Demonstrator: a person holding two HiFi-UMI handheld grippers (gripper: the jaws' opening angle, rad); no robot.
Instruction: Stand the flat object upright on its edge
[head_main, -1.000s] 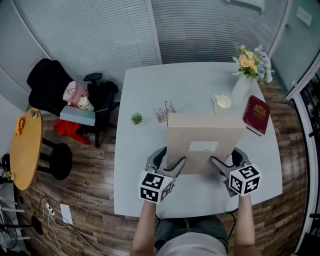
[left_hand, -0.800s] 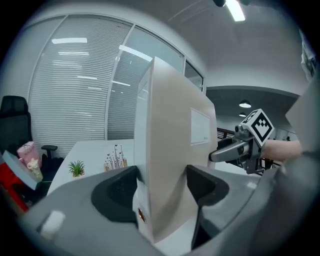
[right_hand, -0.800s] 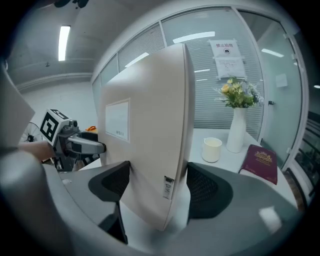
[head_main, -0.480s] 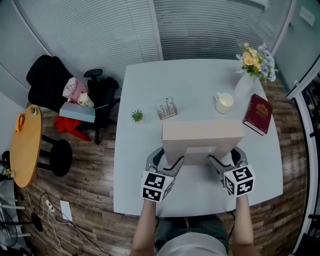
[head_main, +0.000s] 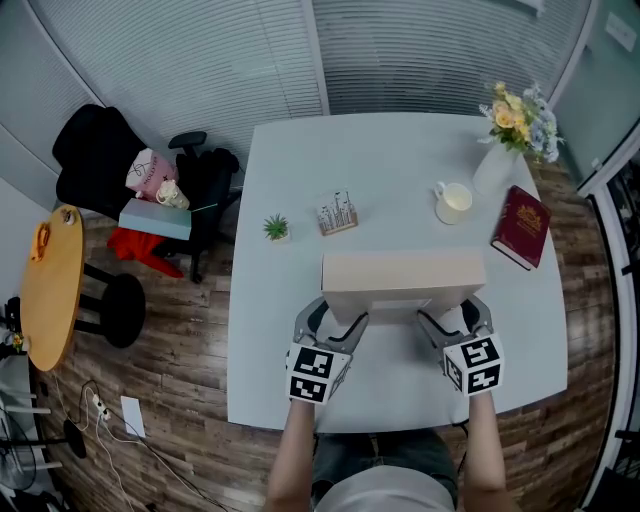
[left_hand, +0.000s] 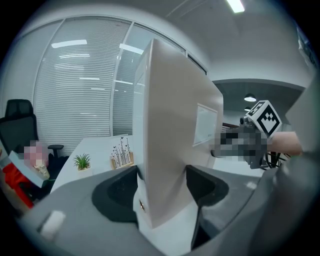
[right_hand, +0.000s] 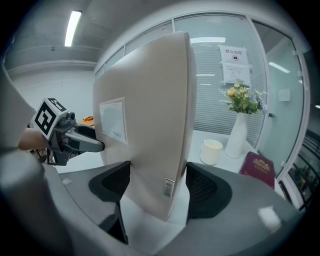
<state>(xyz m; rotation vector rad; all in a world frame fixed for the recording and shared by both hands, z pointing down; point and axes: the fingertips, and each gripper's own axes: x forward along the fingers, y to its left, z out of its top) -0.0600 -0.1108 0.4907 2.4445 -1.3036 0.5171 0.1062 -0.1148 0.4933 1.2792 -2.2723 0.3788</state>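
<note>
Standing upright, the beige flat box (head_main: 403, 272) bears a white label (right_hand: 113, 121).

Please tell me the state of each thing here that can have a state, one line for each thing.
flat box: upright, clamped at both ends.
left gripper: jaws shut on the flat box.
right gripper: jaws shut on the flat box.
mug: upright.
red book: closed, lying flat.
vase: upright, holding flowers.

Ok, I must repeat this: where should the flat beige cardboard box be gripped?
Pinch the flat beige cardboard box across its thickness at both lower end corners, from the person's side, like the left gripper and right gripper: it is wide, thin, upright.
</note>
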